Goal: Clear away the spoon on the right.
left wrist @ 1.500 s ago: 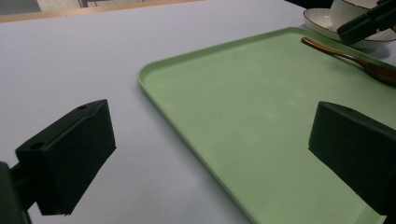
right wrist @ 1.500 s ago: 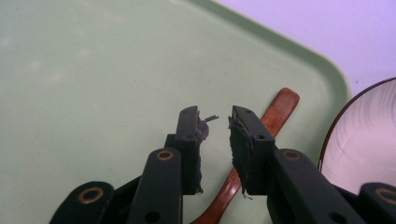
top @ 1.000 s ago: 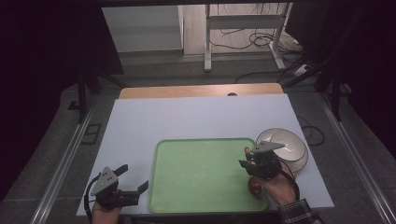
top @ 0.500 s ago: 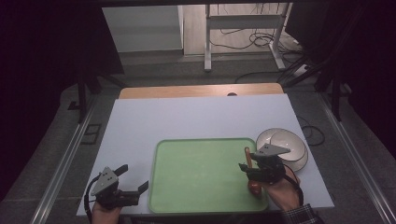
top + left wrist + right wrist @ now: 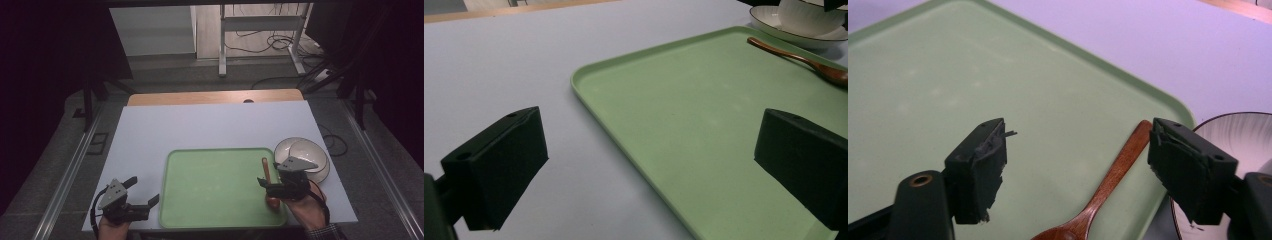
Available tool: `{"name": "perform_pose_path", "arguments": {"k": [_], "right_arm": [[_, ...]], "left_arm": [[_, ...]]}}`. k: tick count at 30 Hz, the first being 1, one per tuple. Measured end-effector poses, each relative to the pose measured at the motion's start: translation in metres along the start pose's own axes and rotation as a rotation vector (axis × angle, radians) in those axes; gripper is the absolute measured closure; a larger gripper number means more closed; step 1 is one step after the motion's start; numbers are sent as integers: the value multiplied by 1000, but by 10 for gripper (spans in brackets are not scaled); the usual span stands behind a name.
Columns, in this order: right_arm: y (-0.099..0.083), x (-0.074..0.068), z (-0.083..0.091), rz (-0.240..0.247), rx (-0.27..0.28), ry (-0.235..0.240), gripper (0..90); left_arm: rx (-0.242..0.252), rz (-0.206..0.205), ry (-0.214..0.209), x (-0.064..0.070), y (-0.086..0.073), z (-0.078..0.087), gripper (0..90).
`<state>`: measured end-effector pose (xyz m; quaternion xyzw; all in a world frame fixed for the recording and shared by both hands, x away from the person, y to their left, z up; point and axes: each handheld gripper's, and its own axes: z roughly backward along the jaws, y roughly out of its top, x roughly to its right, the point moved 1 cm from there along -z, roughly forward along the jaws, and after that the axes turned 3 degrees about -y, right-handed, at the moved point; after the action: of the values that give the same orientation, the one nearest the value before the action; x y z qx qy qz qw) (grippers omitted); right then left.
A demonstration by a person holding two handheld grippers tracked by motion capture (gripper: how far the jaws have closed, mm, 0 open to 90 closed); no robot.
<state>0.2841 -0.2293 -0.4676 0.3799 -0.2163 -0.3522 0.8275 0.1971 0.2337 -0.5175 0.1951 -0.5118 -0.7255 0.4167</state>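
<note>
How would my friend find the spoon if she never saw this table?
Look for the big green tray on the white table. Along the tray's right edge, next to the white saucer, lies the spoon. It is the only brown wooden thing there, long and thin.

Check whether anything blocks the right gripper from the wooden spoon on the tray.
Nothing visible does. The spoon lies bare on the green tray, between the open jaws of the right gripper. The dish sits off to the side.

White cup (image 5: 811, 14) on saucer (image 5: 320, 172) (beside tray's right edge).
</note>
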Motion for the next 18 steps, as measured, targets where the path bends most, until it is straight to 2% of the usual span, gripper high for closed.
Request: {"name": "perform_pose_path", "arguments": {"k": [9,18], "right_arm": [[-4,-1,11,13,41,11,160],[-9,1,22,15,59,0,122]], "left_arm": [[2,1,-1,0,0,0,2],[4,3,2,0,0,1,3]]}}
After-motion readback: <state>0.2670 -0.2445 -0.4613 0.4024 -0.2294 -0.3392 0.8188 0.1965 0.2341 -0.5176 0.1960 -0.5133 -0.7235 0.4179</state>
